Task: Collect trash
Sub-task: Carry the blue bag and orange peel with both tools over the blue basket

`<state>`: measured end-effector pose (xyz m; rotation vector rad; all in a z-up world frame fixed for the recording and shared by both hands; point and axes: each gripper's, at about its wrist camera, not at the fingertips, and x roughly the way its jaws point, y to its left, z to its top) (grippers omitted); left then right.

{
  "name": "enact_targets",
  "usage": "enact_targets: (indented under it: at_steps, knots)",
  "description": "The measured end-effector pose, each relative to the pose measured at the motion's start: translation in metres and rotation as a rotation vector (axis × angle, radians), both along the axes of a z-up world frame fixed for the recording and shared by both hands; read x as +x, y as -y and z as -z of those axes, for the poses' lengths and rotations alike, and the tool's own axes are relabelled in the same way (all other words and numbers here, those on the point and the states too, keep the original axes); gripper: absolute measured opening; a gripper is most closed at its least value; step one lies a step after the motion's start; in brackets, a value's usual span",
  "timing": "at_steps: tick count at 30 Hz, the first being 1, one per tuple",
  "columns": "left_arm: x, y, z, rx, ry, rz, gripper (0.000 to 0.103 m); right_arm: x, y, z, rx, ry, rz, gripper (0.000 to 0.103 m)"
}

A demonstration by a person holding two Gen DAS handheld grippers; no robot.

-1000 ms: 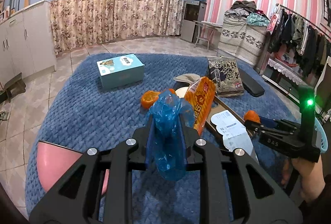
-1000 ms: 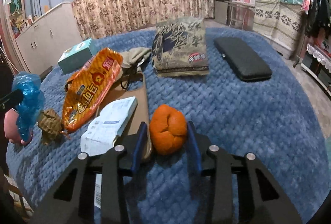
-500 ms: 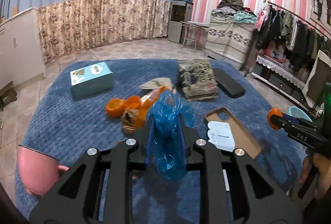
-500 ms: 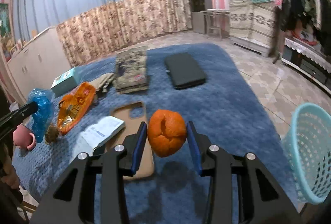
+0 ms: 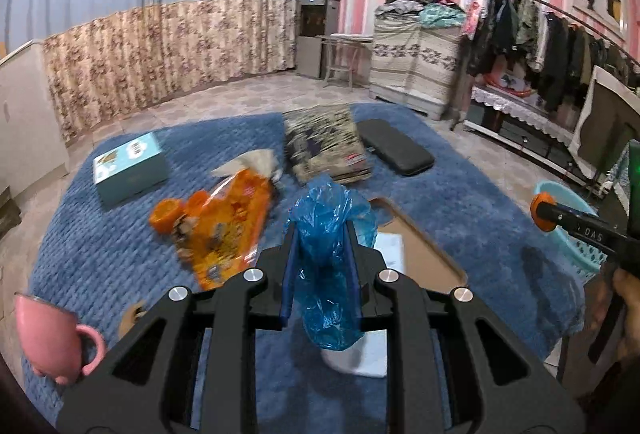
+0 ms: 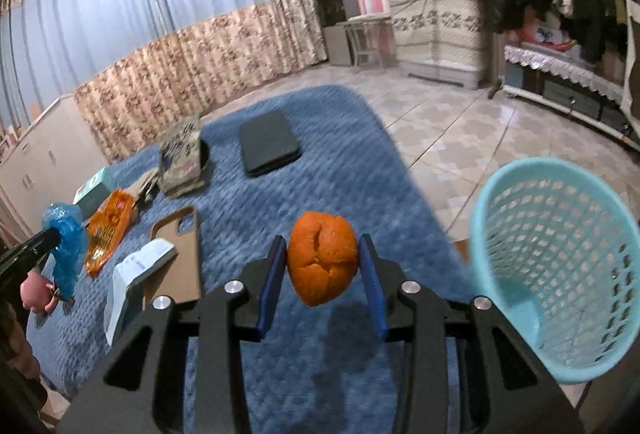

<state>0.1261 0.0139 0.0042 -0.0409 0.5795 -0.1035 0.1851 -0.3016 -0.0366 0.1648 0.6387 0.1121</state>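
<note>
My left gripper [image 5: 322, 234] is shut on a crumpled blue plastic bag [image 5: 326, 266] and holds it above the blue-covered table [image 5: 100, 250]. My right gripper [image 6: 323, 254] is shut on an orange peel [image 6: 322, 258], lifted over the table's right end, just left of a light blue mesh basket [image 6: 560, 258] that stands beside the table. The basket also shows in the left wrist view [image 5: 560, 193]. An orange snack wrapper [image 5: 228, 230], more orange peel [image 5: 166, 218] and a white paper slip [image 6: 136, 270] lie on the table.
On the table are a teal box [image 5: 128, 165], a patterned packet [image 5: 324, 145], a black case [image 5: 394, 145], a brown phone case [image 6: 180, 246] and a pink mug [image 5: 52, 338]. Tiled floor [image 6: 460, 129], a clothes rack and cabinets surround the table.
Both grippers have risen and swung right with their loads. The right gripper carried the orange peel from table level to beside the basket, which has come into close view.
</note>
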Motion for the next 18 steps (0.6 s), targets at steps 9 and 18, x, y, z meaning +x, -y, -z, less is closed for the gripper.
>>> enact_targets:
  at_steps: [9,18]
  knots:
    - [0.025,0.079,-0.019,-0.007,0.046,0.138,0.02,-0.029,0.084,-0.037,-0.07,0.083,0.191,0.038]
    - [0.034,0.164,-0.031,-0.025,0.083,0.266,0.02,-0.046,0.153,-0.031,-0.094,0.105,0.369,0.038]
